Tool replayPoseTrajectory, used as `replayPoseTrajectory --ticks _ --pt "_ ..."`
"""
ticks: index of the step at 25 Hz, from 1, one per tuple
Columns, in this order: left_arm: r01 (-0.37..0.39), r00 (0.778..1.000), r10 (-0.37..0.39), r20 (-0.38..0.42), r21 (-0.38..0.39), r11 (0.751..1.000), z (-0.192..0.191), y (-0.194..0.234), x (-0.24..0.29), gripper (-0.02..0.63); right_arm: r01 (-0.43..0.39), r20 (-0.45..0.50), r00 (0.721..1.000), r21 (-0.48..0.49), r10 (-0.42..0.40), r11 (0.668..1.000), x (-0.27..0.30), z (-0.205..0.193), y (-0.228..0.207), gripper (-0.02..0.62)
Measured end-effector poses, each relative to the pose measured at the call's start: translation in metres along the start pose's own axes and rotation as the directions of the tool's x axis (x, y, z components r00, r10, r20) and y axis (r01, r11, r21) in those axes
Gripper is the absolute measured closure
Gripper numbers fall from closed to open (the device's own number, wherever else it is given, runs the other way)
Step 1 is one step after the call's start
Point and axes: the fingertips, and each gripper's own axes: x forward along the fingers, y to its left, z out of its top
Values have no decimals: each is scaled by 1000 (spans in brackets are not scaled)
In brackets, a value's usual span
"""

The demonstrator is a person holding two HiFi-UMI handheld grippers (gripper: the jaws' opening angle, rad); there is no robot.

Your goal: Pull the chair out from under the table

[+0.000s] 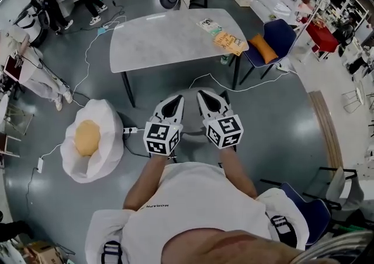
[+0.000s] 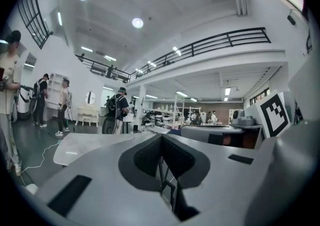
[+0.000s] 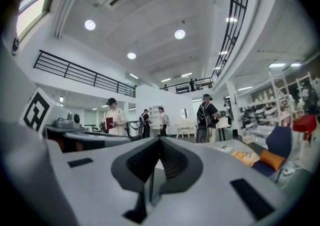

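Note:
A blue chair [image 1: 279,36] with an orange cushion [image 1: 263,48] stands at the right end of the grey table [image 1: 166,38], its seat mostly outside the tabletop. Both grippers are held side by side in front of the person's chest, well short of the table and pointing toward it. The left gripper [image 1: 175,100] is shut and holds nothing; its jaws meet in the left gripper view [image 2: 161,142] with the tabletop [image 2: 85,146] beyond. The right gripper [image 1: 205,94] is also shut and holds nothing [image 3: 159,145]; the right gripper view shows the chair [image 3: 280,143] at far right.
A white beanbag [image 1: 108,140] with a yellow cushion lies on the floor at left, next to a power strip [image 1: 130,131] and cables. Papers and a yellow packet [image 1: 229,41] lie on the table. Another blue chair [image 1: 312,210] is at lower right. People stand at the far left.

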Motion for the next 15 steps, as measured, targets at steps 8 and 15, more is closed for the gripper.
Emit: replayPoseTrajectory --ticks 8,15 --pt "-31 991 27 132 36 999 47 -8 -22 603 45 115 992 0 -45 999 -17 42 15 583" --pt "-69 986 55 159 82 994 57 -6 -26 603 59 136 989 -56 -51 997 -15 51 19 583"
